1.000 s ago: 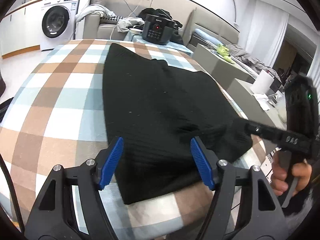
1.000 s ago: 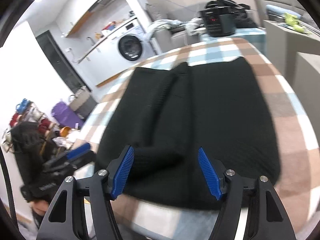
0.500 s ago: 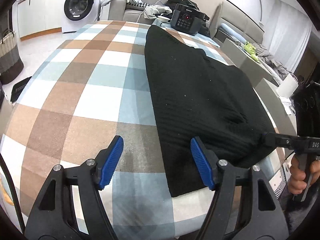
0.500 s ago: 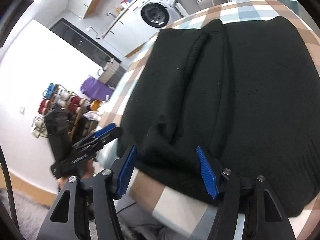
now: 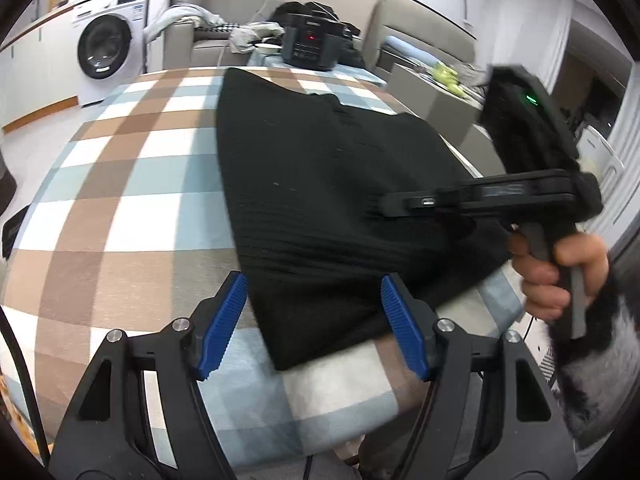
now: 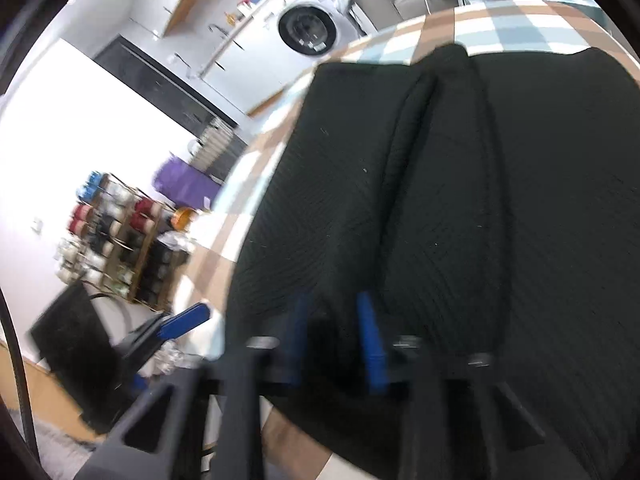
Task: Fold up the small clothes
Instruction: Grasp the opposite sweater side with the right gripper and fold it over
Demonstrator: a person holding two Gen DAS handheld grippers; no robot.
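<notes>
The right tongs (image 6: 334,344) have just been closing and now pinch a fold of the black ribbed knit garment (image 5: 320,184); the left tongs (image 5: 312,326) gape wide over its near corner on the checked counter (image 5: 132,208).

bare checked tabletop (image 5: 120,216) left of black garment (image 5: 320,184), black appliance (image 5: 312,46) blocking far end

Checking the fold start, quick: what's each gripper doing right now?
Left gripper: open, holding nothing.
Right gripper: just closed on the black garment's near edge.
</notes>
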